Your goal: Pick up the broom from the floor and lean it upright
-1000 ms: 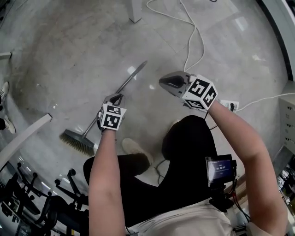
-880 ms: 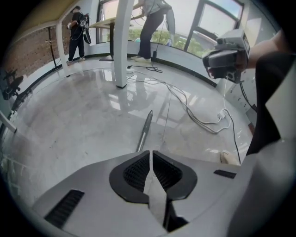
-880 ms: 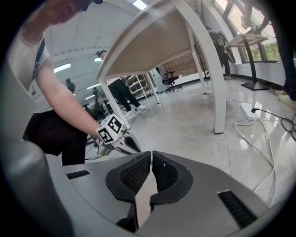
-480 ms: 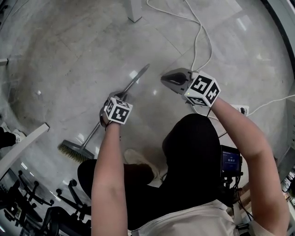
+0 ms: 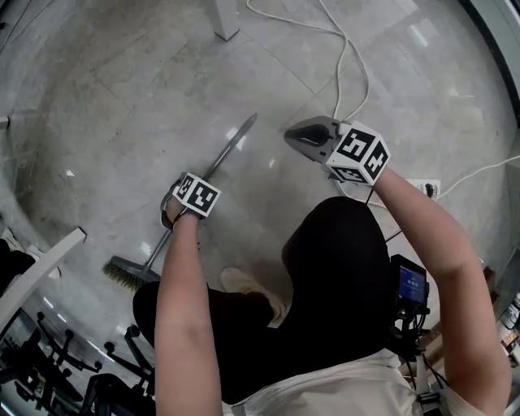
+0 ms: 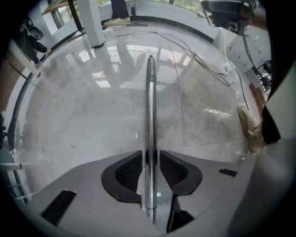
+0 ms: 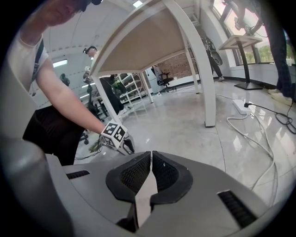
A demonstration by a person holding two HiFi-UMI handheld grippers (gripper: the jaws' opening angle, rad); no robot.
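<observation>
at the far left the broom (image 5: 187, 199) lies flat on the pale polished floor (image 5: 106, 97). its brush head (image 5: 128, 272) is close to a white bar (image 5: 41, 262) and some black chair bases (image 5: 57, 366). its silver handle (image 5: 221, 154) runs up and to the right, and its tip stops well short of a white table leg (image 5: 225, 18). the left gripper (image 5: 173, 213) points straight down over the lower stretch of that handle, marker cube (image 5: 197, 195) uppermost. in the left gripper view the handle (image 6: 150, 102) passes straight between the two black pads (image 6: 129, 169). the jaws have just been opening, and they seem to stand a hair clear of the metal on each side rather than pinching it (the gap is very thin, so a light touch cannot be ruled out). the whole broom rests on the floor, not yet lifted. a light shoe (image 5: 242, 283) of the person is planted just right of the handle's lower end. further right the right gripper (image 5: 292, 136) hangs above the floor beside the handle's tip, apart from it. the right gripper view shows its jaws (image 7: 151, 154) pressed together with nothing between them, and it looks across at the left gripper (image 7: 126, 144) low by the floor, in front of a white table (image 7: 152, 41). to the right again a white cable (image 5: 351, 69) snakes over the floor, and a power strip (image 5: 426, 188) lies near the person's right arm.
</observation>
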